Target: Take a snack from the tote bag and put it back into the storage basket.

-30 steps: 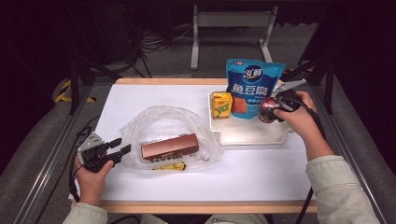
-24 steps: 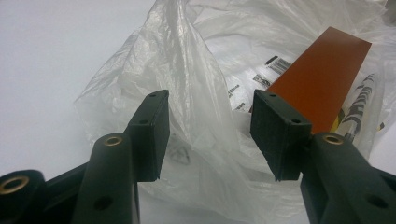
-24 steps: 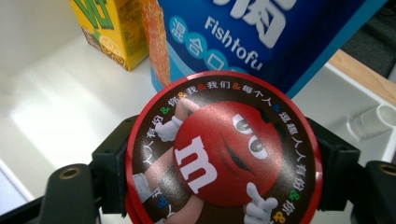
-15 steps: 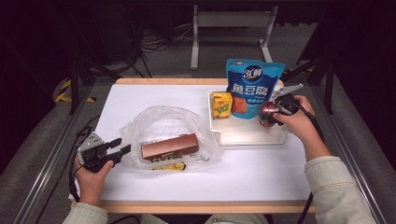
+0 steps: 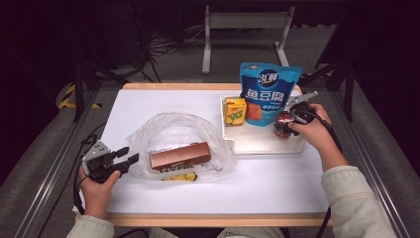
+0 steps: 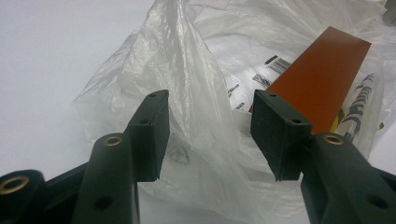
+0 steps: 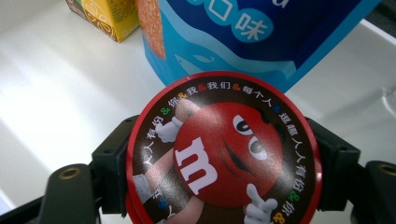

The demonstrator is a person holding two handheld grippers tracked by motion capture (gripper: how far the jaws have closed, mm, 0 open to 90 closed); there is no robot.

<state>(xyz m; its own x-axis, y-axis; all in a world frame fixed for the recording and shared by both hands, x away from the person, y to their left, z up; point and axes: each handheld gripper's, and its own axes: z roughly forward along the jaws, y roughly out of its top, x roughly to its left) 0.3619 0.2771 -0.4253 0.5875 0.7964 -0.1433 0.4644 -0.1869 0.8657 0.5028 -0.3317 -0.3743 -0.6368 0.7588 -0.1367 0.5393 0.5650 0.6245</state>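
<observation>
Here the round candy tin [image 7: 223, 161] shows a red cartoon lid.

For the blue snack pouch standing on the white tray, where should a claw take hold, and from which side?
Grip the blue pouch by its flat sealed top edge, coming from above. It stands upright on the tray, and its lower part is hemmed in by the yellow drink carton on one side and the round candy tin, held in the right claw, on the other. The top looks thin enough to pinch.
</observation>
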